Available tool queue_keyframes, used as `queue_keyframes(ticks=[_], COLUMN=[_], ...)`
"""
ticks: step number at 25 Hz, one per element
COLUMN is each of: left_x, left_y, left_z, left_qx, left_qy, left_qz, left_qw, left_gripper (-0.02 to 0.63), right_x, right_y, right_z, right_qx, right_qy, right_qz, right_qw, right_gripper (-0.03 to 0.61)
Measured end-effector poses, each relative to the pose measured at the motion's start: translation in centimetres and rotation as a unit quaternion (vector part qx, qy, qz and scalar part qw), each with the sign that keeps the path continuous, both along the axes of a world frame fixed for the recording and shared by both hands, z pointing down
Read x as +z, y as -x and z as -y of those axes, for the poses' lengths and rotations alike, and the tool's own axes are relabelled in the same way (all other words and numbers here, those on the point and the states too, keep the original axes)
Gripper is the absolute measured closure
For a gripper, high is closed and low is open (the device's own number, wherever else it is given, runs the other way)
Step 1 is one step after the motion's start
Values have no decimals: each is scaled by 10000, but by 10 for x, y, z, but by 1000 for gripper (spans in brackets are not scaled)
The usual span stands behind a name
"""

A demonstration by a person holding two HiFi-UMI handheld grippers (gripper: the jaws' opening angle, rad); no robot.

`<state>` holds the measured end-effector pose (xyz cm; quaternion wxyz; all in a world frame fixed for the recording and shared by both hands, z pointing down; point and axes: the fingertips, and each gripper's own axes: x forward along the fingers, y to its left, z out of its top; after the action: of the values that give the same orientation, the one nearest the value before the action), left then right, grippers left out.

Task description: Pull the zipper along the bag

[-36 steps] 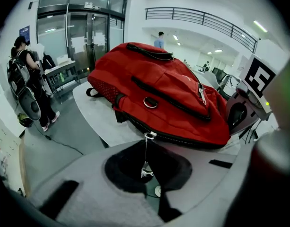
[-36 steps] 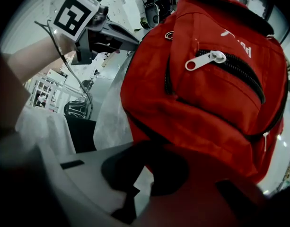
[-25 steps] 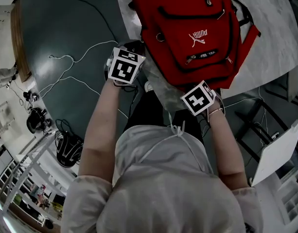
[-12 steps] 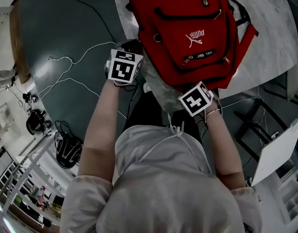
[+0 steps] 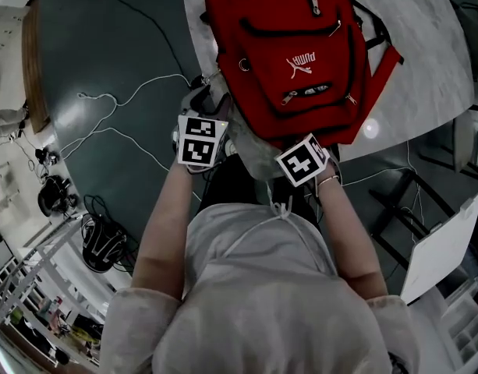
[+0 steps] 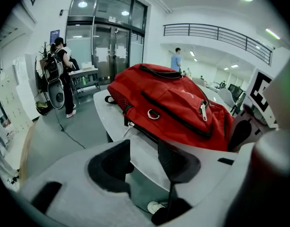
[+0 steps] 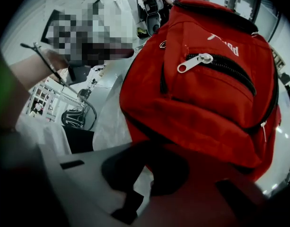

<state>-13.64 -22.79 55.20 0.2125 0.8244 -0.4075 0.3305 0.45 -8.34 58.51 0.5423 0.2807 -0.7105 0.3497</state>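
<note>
Desk: pale desk is carrying the red backpack.
Left claw: jaws have just been opening; empty, hovering short of the backpack's side zipper pull.
Right claw: pinching the backpack's near edge.
Doing it well: I'm judging that pinch should be tensioning the fabric while the left closes squarely on the pull.

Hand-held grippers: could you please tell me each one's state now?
Left hand-held gripper: open, jaws just opened, nothing between.
Right hand-held gripper: closed on the red backpack, at its bottom edge.
</note>
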Motion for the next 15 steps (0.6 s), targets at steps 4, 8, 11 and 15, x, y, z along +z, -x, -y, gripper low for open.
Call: queue_keyframes(ticks=[4,8,11,15], left_x=[-10,-32,-59,-101], left_y=[-8,-18,-30,-40], left_z=[-36,-61,-69,-72], left_qx=[-103,-377,-581,-779], left_qy=[117,113,-207,-642], left_qz=[-155,-439,-587,-805], left_qw=[9998,9983,9964,9916], left_gripper=[443,472,552,589], right_x=[-11,-40,-73,-124], right_y=[-1,2,-6,-13], right_z=[2,4,20,43], right_qx=[93,339,630,802], right_qy=[-326,-726,-1226,-1942], right_qz=[135,487,866,1228], right_qw=[9993,9956,9867,9699], right_gripper=[551,552,552,552])
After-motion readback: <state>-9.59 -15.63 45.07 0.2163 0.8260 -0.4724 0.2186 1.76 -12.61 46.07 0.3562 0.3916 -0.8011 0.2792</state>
